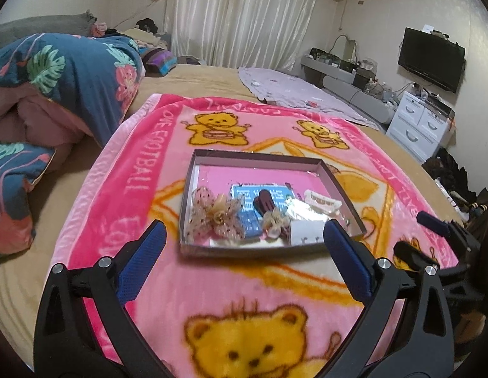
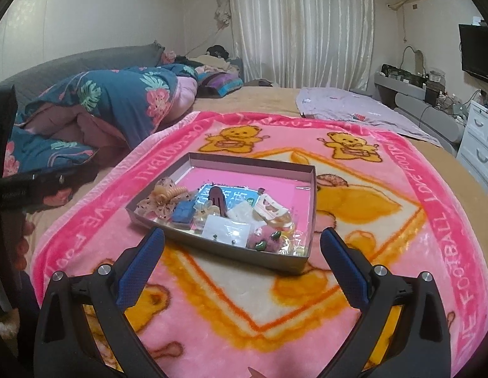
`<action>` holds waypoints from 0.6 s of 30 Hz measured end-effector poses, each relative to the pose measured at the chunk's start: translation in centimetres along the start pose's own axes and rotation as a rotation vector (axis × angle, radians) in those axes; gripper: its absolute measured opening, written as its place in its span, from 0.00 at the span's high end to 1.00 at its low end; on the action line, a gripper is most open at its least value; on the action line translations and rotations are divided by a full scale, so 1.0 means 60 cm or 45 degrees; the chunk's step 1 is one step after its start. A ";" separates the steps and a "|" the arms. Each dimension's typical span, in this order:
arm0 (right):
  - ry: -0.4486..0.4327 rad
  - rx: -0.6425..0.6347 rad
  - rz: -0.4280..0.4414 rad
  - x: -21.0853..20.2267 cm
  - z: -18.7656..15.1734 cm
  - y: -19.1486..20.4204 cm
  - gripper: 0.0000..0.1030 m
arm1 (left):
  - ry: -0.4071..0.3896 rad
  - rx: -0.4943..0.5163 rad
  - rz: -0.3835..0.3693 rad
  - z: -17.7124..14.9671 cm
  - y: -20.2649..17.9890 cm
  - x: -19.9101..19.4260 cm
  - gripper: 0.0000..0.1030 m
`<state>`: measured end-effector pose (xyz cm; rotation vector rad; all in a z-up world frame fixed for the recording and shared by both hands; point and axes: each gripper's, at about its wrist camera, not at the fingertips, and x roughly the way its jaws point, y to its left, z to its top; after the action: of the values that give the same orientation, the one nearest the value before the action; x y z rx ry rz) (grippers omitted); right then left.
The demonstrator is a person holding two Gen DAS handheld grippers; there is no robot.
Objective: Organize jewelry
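A shallow grey box (image 1: 189,170) with a pink floor sits on the pink bear blanket (image 1: 140,163); it also shows in the right wrist view (image 2: 311,201). It holds a lace bow clip (image 1: 217,215), a dark brown hair clip (image 1: 264,203), a white claw clip (image 1: 322,203), a white earring card (image 2: 226,230) and a pink fuzzy piece (image 2: 266,241). My left gripper (image 1: 244,236) is open and empty just before the box's near edge. My right gripper (image 2: 242,244) is open and empty at the box's near edge; it also shows in the left wrist view (image 1: 433,236).
The blanket lies on a tan bed. A folded blue floral quilt (image 1: 64,75) lies to the left. A lilac cloth (image 1: 294,91) lies at the far right of the bed. White drawers (image 1: 420,123) and a TV (image 1: 431,58) stand beyond the bed's right edge.
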<state>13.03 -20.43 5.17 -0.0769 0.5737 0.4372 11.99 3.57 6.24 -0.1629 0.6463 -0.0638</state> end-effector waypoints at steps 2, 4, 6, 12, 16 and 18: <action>-0.004 0.001 0.000 -0.005 -0.004 0.000 0.04 | -0.001 0.002 0.011 -0.012 -0.001 -0.006 0.09; -0.009 0.008 -0.004 -0.011 -0.011 -0.002 0.04 | 0.002 0.003 0.022 -0.024 -0.001 -0.010 0.09; -0.010 0.028 -0.003 -0.013 -0.019 -0.008 0.04 | 0.013 -0.004 0.032 -0.038 0.000 -0.012 0.09; 0.047 0.089 -0.008 -0.007 -0.056 -0.022 0.04 | 0.038 -0.015 0.046 -0.079 0.002 -0.013 0.09; 0.057 0.091 -0.024 -0.006 -0.074 -0.022 0.04 | 0.064 0.002 0.052 -0.107 -0.008 -0.008 0.09; 0.059 0.089 -0.028 -0.007 -0.080 -0.022 0.04 | 0.062 0.004 0.047 -0.118 -0.010 -0.010 0.09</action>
<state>10.85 -22.72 1.30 -0.0262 0.6325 0.3946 7.22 2.10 1.11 -0.1464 0.6975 -0.0330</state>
